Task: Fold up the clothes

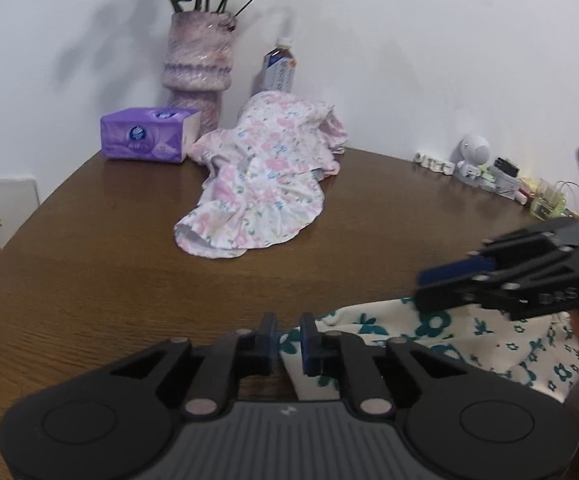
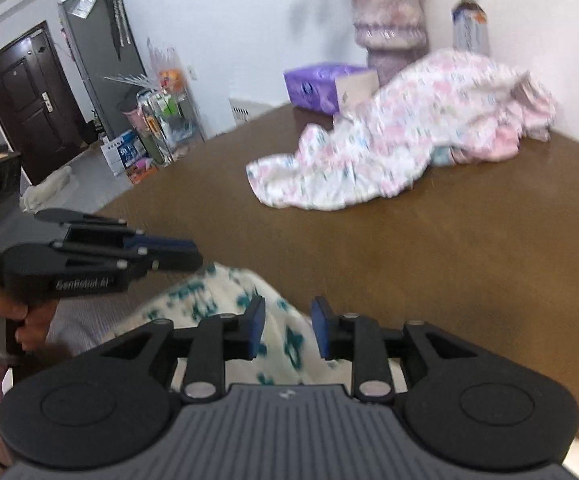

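At the near edge of the tabletop, the left gripper is showing a narrow gap between its jaws, with the edge of the cream garment with teal flowers lying right at that gap; whether the pads are actually pinching the cloth I cannot tell. Beside it, the right gripper is standing partly open, its jaws straddling a rise of the same cloth without pressing on it. That garment is hanging over the near edge, bunched rather than spread. Farther out, toward the far edge by the wall, a pink floral garment is lying in a crumpled heap, near a purple tissue pack and a vase.

Judging by this, the work is sitting at the first step: getting a hold on the teal-flowered piece. Next, both jaws are needing a firm pinch on separate edges, then a draw onto the bare wood to flatten the cloth before any fold.
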Motion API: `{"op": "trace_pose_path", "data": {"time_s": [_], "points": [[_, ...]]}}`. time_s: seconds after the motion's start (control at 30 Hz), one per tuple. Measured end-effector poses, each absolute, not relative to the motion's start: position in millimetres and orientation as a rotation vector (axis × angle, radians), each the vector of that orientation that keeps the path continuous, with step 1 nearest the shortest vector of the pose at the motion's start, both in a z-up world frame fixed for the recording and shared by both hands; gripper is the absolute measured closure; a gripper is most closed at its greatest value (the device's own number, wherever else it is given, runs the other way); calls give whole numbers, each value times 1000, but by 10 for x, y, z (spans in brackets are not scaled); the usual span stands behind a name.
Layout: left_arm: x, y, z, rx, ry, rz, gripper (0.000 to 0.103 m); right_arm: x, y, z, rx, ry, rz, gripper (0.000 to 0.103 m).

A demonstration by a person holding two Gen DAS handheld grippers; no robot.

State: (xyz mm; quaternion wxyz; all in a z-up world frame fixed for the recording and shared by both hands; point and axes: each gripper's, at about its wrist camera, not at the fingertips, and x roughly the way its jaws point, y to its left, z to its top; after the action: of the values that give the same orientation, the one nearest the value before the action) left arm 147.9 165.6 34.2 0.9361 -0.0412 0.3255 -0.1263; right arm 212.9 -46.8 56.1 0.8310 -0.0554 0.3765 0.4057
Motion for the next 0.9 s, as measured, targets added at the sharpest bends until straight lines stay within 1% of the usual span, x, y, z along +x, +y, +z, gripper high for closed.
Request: {"op": "trace_pose_path", "data": {"time_s": [0.03, 0.17, 0.23, 0.27, 0.5, 0.57, 0.6, 0.73, 0.77, 0.83, 0.9], "points": [[1455, 1638, 354, -81, 667, -263, 91, 2144, -398, 562, -132, 797, 870, 77], [1341, 1583, 340, -79, 689, -287, 92, 2221, -98, 490, -201, 811, 908, 78], [1306, 1567, 315, -82, 701, -291, 92, 2245, 36, 439, -226, 829, 934, 96], [1305, 1567, 299, -86, 706, -288, 92, 2242, 74, 418, -233, 848, 955, 101], [1393, 1595, 267, -109, 708, -280, 89, 2099, 91, 363, -257, 877, 1058, 101], [1424, 1590, 260, -111, 707, -269, 80, 2094, 92, 347, -247, 865, 1060, 101], [1440, 1587, 249, -111, 709, -265, 78, 2092, 92, 340, -242, 859, 1061, 100], [1500, 1555, 174, -83, 732, -271, 80, 1980, 111, 334, -284, 826, 1108, 101], [1498, 1546, 162, -68, 729, -272, 82, 1969, 104, 335, -284, 823, 1103, 100], [1493, 1527, 138, -40, 723, -274, 82, 1967, 66, 349, -268, 822, 1082, 97], [1486, 1532, 126, -40, 719, -276, 83, 1954, -61, 413, -219, 809, 1037, 91]]}}
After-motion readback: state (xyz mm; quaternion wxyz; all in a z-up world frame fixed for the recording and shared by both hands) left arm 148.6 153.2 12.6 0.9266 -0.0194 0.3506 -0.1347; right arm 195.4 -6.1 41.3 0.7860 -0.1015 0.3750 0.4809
